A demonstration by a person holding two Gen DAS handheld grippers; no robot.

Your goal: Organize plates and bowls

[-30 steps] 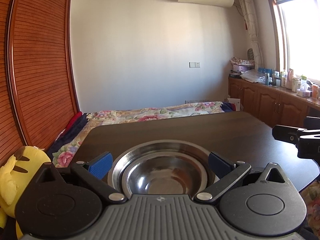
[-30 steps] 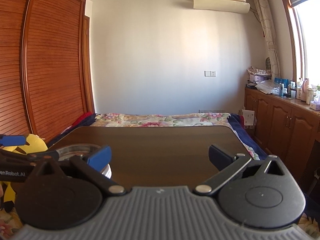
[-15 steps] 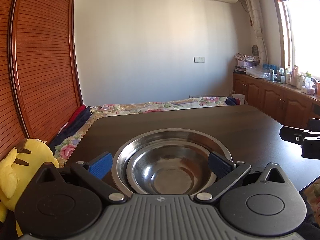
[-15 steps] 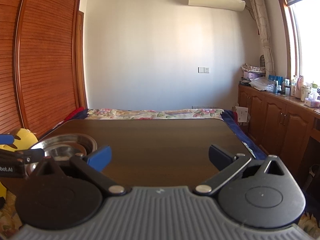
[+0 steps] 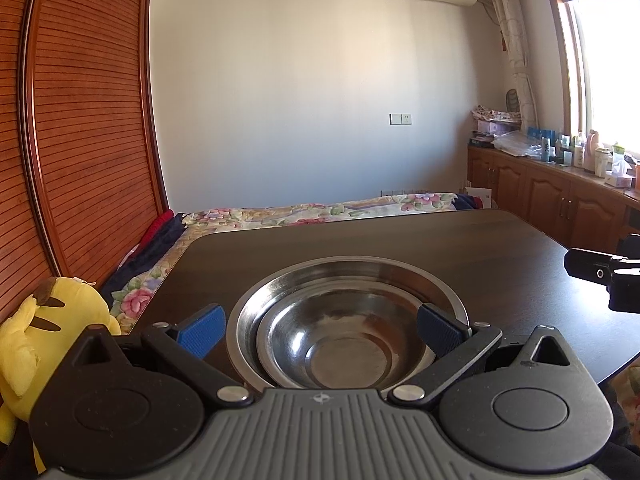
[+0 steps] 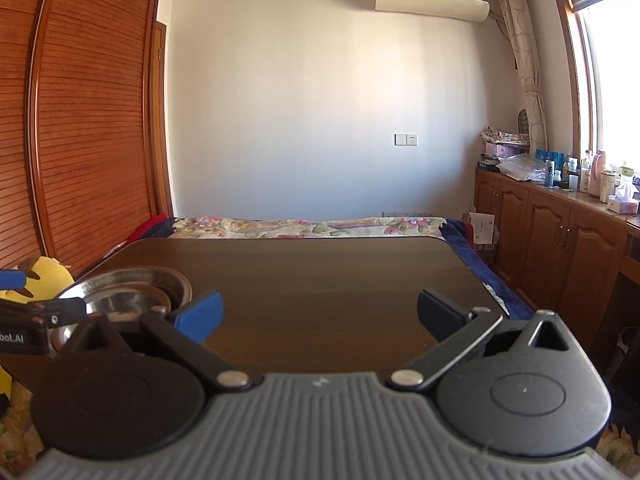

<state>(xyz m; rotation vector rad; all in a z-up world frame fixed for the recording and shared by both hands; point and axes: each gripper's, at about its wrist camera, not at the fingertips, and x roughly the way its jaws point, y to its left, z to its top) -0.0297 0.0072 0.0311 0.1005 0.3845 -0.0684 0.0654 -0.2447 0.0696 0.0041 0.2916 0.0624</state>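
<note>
two steel bowls, a smaller bowl nested inside a larger bowl, sit near the desk's near left corner. the left gripper hovers spread wide around them, gripping nothing. the right gripper is spread wide over bare desk.

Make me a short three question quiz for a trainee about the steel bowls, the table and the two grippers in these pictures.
1. True or false: the smaller steel bowl sits nested inside the larger steel bowl.
2. Which gripper has the bowls between its open fingers? A. left gripper B. right gripper C. neither
3. Fill in: beside the dark table, on the wardrobe side, sits a yellow ____.

Key
1. True; the two bowls are stacked.
2. A; the right gripper is open over bare tabletop.
3. Plush toy.
</note>
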